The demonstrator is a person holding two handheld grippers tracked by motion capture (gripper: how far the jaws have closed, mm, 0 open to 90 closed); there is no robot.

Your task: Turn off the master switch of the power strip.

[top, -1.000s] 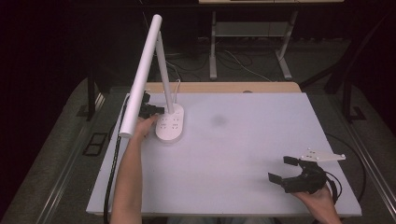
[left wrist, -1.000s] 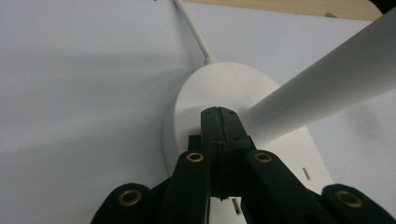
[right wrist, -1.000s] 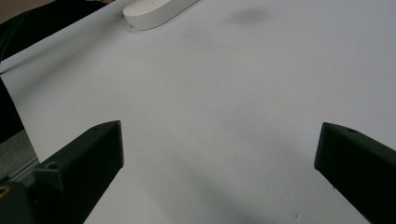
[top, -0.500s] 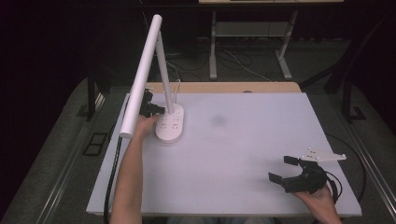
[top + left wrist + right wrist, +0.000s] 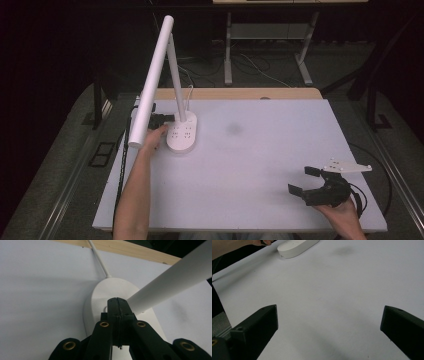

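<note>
— Two tools, so which one is on the desk lamp (image 5: 172, 90)?

— My left tool (image 5: 119, 312), jaws pressed together, tip on the lamp's base (image 5: 182, 134) at the worktop's (image 5: 260, 165) far left corner — base long axis running away from me. My right tool (image 5: 311, 184) hangs spread open, well apart, near right.

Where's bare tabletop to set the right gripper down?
Bare table runs from the lamp base across to the right gripper, faint smudge aside. Crowded only at far left, where the shut left gripper meets the base.
</note>
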